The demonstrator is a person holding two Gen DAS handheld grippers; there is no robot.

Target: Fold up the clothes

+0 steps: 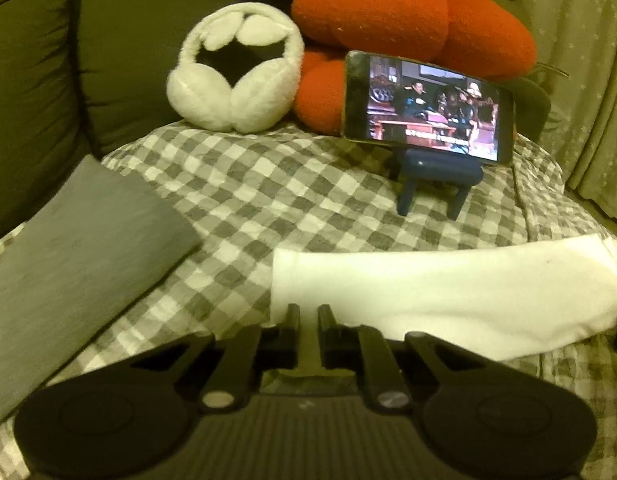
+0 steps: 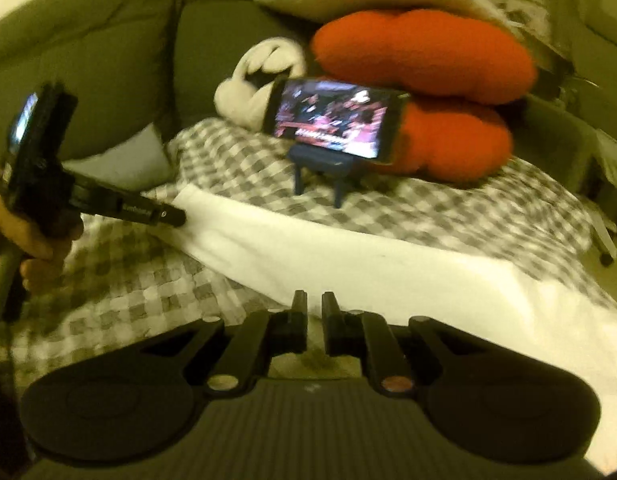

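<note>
- Where the left wrist camera looks along its own fingers, the left tongs [image 1: 309, 312] stand nearly closed, pinched on the near left corner of a white garment [image 1: 428, 292].
- The garment lies as a long folded band, running off to the right of the tips across a checked bedspread [image 1: 248, 192].
- Left of the tongs, a folded grey cloth [image 1: 76, 248] lies flat on the same bedspread, apart from the white garment.
- Beyond the tips and a little to the right, a phone [image 1: 428, 108] with a lit screen sits sideways on a small blue stand [image 1: 436, 176].
- Behind the phone are red cushions [image 1: 408, 20]. Beside them, straight ahead of the tongs, is a pair of white earmuffs [image 1: 236, 80].
- In the blurred right wrist view, the right tongs [image 2: 314, 300] are likewise nearly closed, clamped on the garment's near edge, with white cloth showing between the fingers.
- From these tips the white band stretches away to the left, up to the other tongs, which bite its far corner.
- A bare hand [image 2: 28, 236] grips the handle of those tongs at the left edge.
- The phone, stand and cushions stand ahead of the right tongs, past the garment.
</note>
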